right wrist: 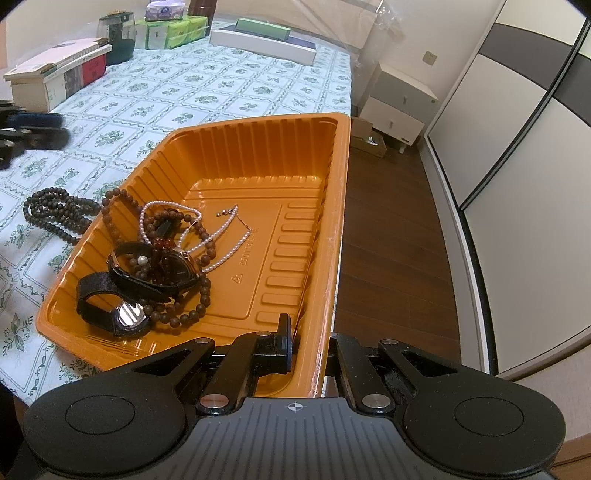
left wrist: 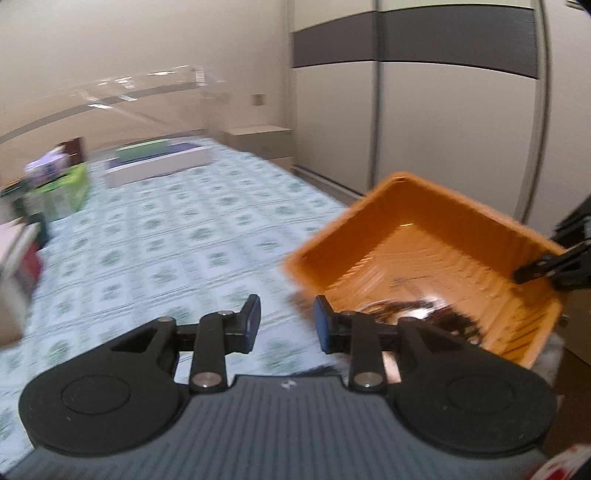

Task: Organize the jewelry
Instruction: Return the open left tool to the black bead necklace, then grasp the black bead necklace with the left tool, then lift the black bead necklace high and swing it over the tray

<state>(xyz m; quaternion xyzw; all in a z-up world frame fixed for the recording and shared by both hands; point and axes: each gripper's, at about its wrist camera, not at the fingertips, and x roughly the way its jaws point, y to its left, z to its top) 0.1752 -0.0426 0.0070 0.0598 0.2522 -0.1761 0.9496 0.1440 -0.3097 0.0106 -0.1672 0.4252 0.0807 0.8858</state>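
An orange plastic tray [right wrist: 295,155] lies on the table near its right edge. My right gripper [right wrist: 310,343] is shut on the tray's near right rim. In the tray lie two black watches [right wrist: 125,291], a white pearl necklace [right wrist: 221,243] and brown bead bracelets [right wrist: 192,310]. A dark bead string [right wrist: 55,214] lies on the cloth and hangs over the tray's left rim. My left gripper [left wrist: 286,325] is open and empty above the cloth, left of the tray [left wrist: 436,236]; the jewelry pile [left wrist: 413,314] shows blurred behind its right finger.
The table has a floral cloth [right wrist: 207,85]. At its far end stand books [right wrist: 59,74], a dark glass jar [right wrist: 118,33], green tissue packs [right wrist: 170,29] and a white box [right wrist: 266,44]. Wooden floor [right wrist: 391,240] and a wardrobe [right wrist: 524,147] lie right.
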